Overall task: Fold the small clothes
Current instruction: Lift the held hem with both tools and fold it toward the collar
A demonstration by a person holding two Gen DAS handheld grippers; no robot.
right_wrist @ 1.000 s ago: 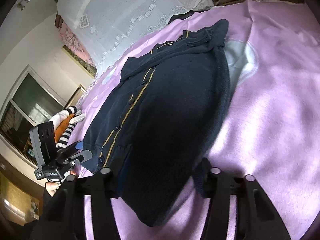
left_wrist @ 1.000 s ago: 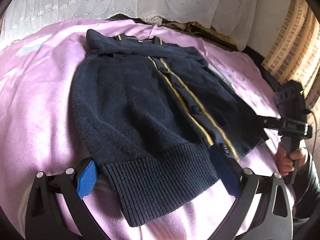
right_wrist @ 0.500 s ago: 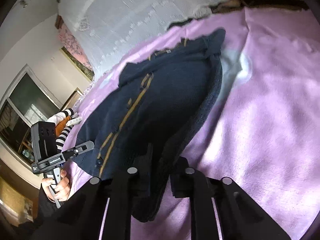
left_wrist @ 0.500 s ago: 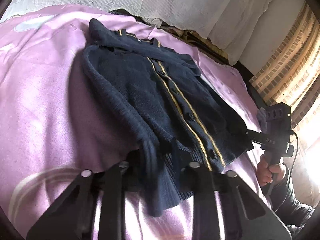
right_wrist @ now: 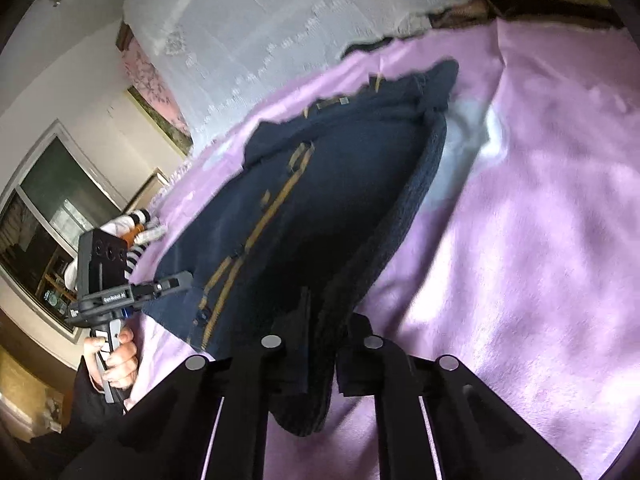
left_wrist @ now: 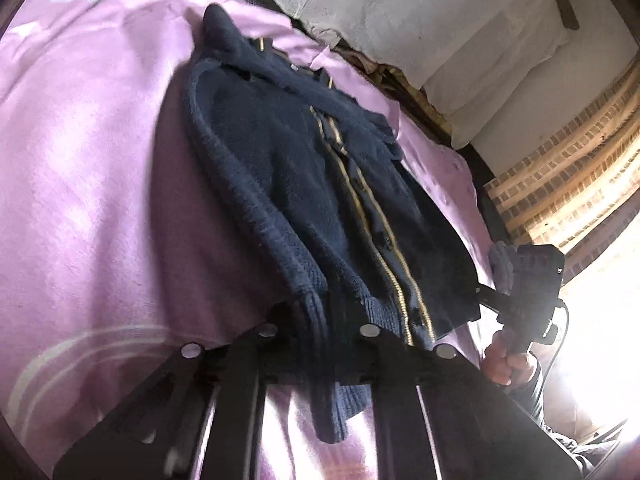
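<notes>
A small navy knit cardigan (left_wrist: pixel 288 168) with gold-trimmed button placket lies on a pink blanket (left_wrist: pixel 80 180). My left gripper (left_wrist: pixel 320 332) is shut on its ribbed hem corner, which hangs bunched between the jaws. My right gripper (right_wrist: pixel 324 340) is shut on the opposite hem corner of the cardigan (right_wrist: pixel 320 208), lifting that edge. Each gripper shows in the other's view: the right one (left_wrist: pixel 524 292) at the cardigan's far hem, the left one (right_wrist: pixel 108 280) likewise, each held by a hand.
White lace pillows (right_wrist: pixel 260 28) lie at the head of the bed. A brick wall (left_wrist: pixel 568 176) stands beside the bed. A window (right_wrist: pixel 44 232) and striped clothing (right_wrist: pixel 132 224) sit past the bed's far side.
Both grippers closed from open onto the cardigan's bottom hem corners and raised them, so the hem lifts off the blanket and the cloth bunches.
</notes>
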